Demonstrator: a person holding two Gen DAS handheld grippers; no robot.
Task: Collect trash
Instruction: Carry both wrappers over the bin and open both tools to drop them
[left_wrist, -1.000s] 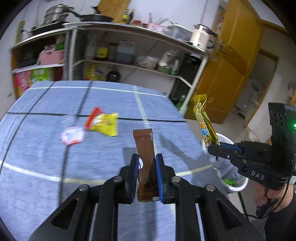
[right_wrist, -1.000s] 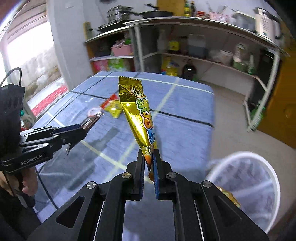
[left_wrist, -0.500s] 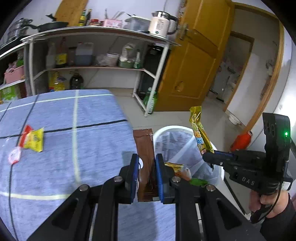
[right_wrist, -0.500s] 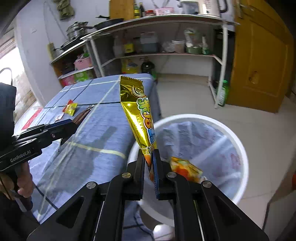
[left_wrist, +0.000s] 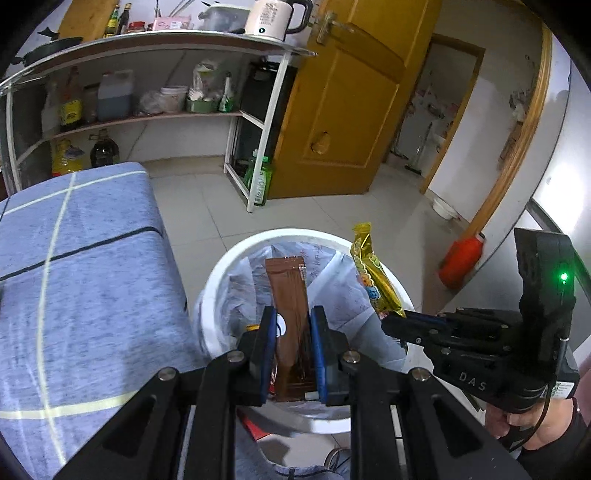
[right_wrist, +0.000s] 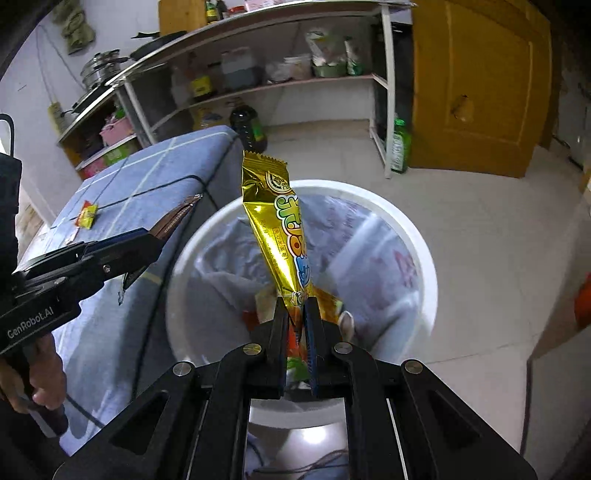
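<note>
- Left gripper (left_wrist: 291, 325): fingers closed on the brown wrapper (left_wrist: 290, 295), which is held upright directly above the mouth of the bin (left_wrist: 218, 273).
- Right gripper (right_wrist: 295, 314): fingers clamped on the lower end of the gold wrapper (right_wrist: 280, 229), which stands upright over the bin's opening.
- Bin: white, lined with a pale bag, set on the tiled floor just beside the edge of the worktop (left_wrist: 74, 258); several discarded wrappers are seen inside it.
- Change noted: a second ago both wrappers were carried above the blue checked worktop, with the bin off to the side; both grippers have since been swung over the bin, and the view is now filled by its rim.
- Meaning for the task: the carry is judged complete; release of both wrappers is judged to be the step in hand, neither being dropped yet.
- Remaining: a yellow-and-red packet (right_wrist: 86, 216) is seen lying on the worktop, well apart from the bin, so a further collection trip is judged necessary.
</note>
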